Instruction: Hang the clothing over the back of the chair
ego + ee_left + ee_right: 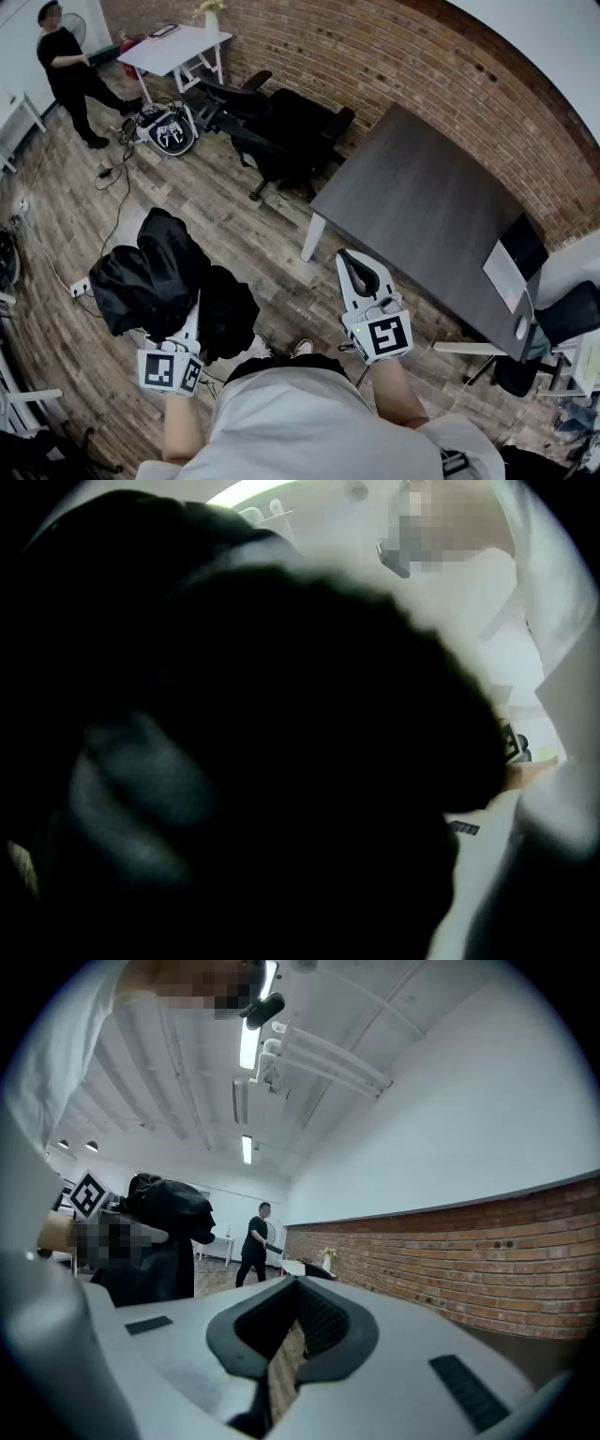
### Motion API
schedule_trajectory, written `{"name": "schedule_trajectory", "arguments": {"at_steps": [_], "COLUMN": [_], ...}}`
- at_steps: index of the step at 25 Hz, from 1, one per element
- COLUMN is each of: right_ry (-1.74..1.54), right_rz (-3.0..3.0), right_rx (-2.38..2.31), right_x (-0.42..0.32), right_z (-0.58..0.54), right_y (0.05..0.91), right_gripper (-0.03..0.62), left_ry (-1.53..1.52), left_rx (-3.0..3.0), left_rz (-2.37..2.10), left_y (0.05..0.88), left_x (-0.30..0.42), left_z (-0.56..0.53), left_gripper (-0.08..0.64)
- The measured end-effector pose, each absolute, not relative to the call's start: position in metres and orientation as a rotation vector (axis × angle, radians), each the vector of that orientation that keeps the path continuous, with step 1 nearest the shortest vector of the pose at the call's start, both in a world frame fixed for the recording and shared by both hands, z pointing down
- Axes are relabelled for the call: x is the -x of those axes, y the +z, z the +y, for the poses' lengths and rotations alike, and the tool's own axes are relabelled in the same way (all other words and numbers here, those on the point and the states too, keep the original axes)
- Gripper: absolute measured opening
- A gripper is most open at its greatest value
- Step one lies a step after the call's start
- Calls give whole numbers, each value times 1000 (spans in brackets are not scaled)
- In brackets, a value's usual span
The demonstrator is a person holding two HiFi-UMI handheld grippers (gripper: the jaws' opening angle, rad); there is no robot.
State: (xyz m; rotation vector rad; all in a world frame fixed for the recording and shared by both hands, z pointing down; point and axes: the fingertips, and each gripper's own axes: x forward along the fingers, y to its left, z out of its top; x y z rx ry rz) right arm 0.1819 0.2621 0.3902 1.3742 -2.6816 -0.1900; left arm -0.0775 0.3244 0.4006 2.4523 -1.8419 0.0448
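Being grasped bunched by the left hand-held gripper [191,323], the clothing [155,277] should be spread by the clenched, empty right hand-held gripper [357,269] before the chair [291,141] is reached.

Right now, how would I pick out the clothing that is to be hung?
Start at the dark table beside the brick wall, then look left across the wooden floor. The black clothing is bunched on the left hand-held gripper; unlike the black office chairs behind, it is soft and crumpled.
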Motion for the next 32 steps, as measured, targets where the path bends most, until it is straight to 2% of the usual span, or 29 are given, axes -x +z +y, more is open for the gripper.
{"name": "schedule_trajectory", "arguments": {"at_steps": [11,32], "right_ry": [-117,-50], "right_rz": [-2758,-2619], "right_rx": [-1350,-1338], "right_x": [-177,-95], "right_z": [265,202], "right_y": [390,426], "right_gripper": [17,18], "left_ry": [43,-60], "left_rx": [-2448,-2397], "left_rz": [-1834,-1709], "left_y": [403,437], "left_x": [82,164], "left_z": [325,256], "left_gripper": [160,160]}}
